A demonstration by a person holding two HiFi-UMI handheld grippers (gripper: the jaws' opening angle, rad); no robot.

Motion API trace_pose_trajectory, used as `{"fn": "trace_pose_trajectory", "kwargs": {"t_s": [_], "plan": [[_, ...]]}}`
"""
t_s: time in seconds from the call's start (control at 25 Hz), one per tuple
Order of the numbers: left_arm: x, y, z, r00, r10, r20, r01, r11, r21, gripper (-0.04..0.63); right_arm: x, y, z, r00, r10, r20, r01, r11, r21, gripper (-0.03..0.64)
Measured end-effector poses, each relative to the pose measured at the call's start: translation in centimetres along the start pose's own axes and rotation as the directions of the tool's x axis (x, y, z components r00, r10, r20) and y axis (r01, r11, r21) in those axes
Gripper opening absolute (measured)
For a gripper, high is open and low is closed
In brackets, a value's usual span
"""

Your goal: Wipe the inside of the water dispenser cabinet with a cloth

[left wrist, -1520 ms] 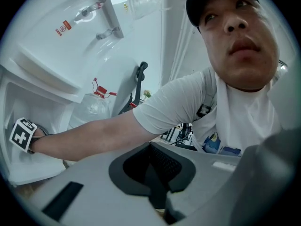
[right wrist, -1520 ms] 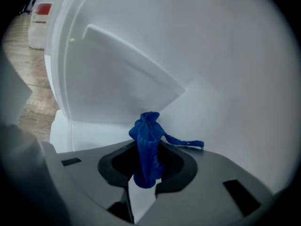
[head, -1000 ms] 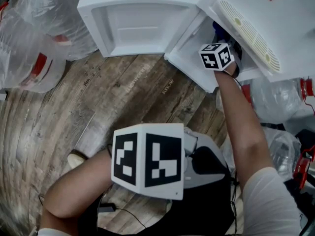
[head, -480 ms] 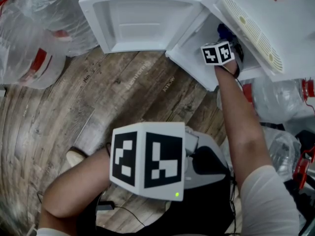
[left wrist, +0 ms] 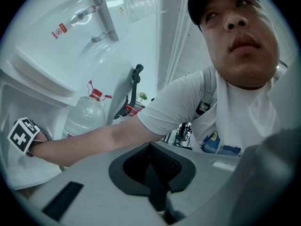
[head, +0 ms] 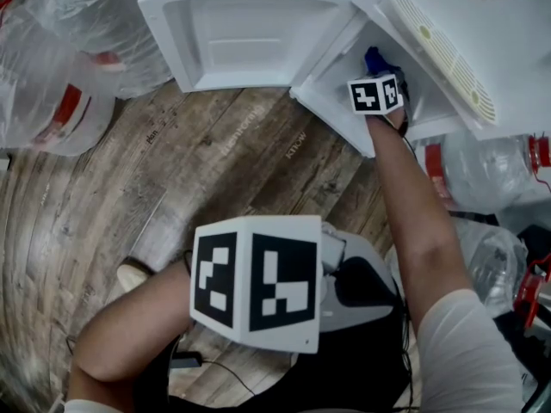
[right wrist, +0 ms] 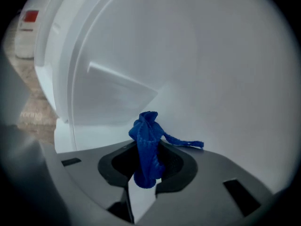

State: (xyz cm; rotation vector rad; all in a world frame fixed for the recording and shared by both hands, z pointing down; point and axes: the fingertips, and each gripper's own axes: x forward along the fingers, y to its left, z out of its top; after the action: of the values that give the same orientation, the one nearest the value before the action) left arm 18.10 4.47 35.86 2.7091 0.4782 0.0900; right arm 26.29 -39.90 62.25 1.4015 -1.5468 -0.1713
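Note:
The white water dispenser [head: 448, 41] stands with its cabinet door [head: 250, 33] swung open to the left. My right gripper [head: 379, 77] reaches into the open cabinet [head: 340, 80], with its marker cube at the opening. In the right gripper view, the right gripper [right wrist: 146, 173] is shut on a bunched blue cloth [right wrist: 148, 142]. The cloth is close to the cabinet's white inner wall [right wrist: 188, 69]; I cannot tell whether it touches. My left gripper [left wrist: 157, 185] is held back near the person's body, jaws together with nothing between them, facing up at the person.
Large clear water bottles lie on the wooden floor [head: 215, 162], left [head: 52, 101] and right [head: 482, 170] of the dispenser. A black cable [head: 215, 370] runs beside the person's knees. A shoe tip [head: 133, 275] shows at lower left.
My right gripper has shifted slightly left and deeper into the cabinet with the cloth. The left gripper has stayed in place.

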Motion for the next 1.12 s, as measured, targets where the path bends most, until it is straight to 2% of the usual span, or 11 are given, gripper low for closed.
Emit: {"fn": "trace_pose_trajectory", "kwargs": {"t_s": [0.16, 0.36, 0.44, 0.56, 0.72, 0.84, 1.0, 1.12], "plan": [[-0.5, -0.1, 0.6, 1.000, 0.001, 0.007, -0.001, 1.000, 0.014, 0.003, -2.3, -1.9, 1.5, 0.994, -0.057, 0.088, 0.043, 0.987, 0.154, 0.094], [-0.4, -0.4, 1.2, 1.000, -0.012, 0.007, 0.011, 1.000, 0.029, 0.003, -4.4, -4.7, 1.0, 0.985, -0.131, 0.108, 0.090, 0.942, 0.323, 0.094], [-0.3, -0.6, 1.3, 1.000, -0.020, 0.003, 0.020, 0.999, 0.034, 0.003, -5.0, -5.8, 1.2, 0.981, -0.153, 0.116, 0.095, 0.911, 0.402, 0.094], [-0.3, -1.0, 1.5, 1.000, -0.029, 0.003, 0.029, 0.999, 0.039, 0.003, -5.2, -6.9, 2.2, 0.978, -0.147, 0.151, 0.044, 0.845, 0.533, 0.094], [-0.7, -1.4, 1.9, 0.999, -0.037, 0.014, 0.037, 0.998, 0.047, 0.003, -5.0, -8.5, 3.4, 0.970, -0.154, 0.188, -0.007, 0.756, 0.655, 0.094], [-1.1, -1.2, 1.6, 0.999, -0.030, 0.019, 0.029, 0.999, 0.039, 0.003, -4.3, -8.6, 3.6, 0.967, -0.159, 0.199, -0.031, 0.703, 0.710, 0.093], [-1.4, -1.3, 1.3, 0.999, -0.032, 0.021, 0.031, 0.999, 0.031, 0.003, -3.1, -8.3, 3.7, 0.963, -0.173, 0.208, -0.035, 0.685, 0.728, 0.094], [-1.8, -1.0, 1.1, 0.999, -0.021, 0.031, 0.020, 1.000, 0.021, 0.003, -2.4, -8.0, 1.7, 0.974, -0.186, 0.132, 0.021, 0.649, 0.761, 0.094]]}}
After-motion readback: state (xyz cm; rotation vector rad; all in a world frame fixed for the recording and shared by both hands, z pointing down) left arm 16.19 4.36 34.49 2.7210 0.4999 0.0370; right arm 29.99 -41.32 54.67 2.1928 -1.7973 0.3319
